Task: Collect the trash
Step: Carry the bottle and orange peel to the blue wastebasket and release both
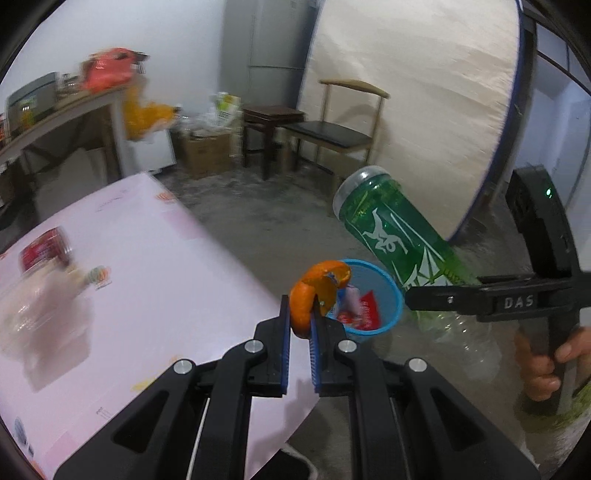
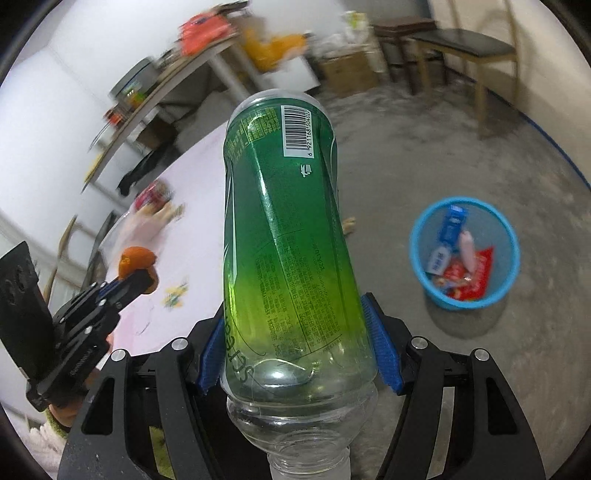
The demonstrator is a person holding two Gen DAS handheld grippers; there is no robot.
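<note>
- Orange peel [image 1: 306, 295] sits clamped between the left gripper [image 1: 298, 325] pads, just above the blue bin [image 1: 391, 295] rim.
- Right gripper [image 2: 299, 354] grasps the green bottle [image 2: 284, 206], beside the bin.
- Wrappers [image 2: 469, 273] lie inside the bin.

The floor [image 1: 258, 206] is bare grey concrete. A wooden chair [image 1: 340, 125] with a dark seat stands at the far wall. Left of the chair: a dark stool [image 1: 271, 122], then a cardboard box [image 1: 205, 153]. Right of the chair, a large pale panel [image 1: 424, 92] leans upright. Further left, a cluttered bench [image 1: 62, 110] lines the white wall [image 1: 147, 33].
</note>
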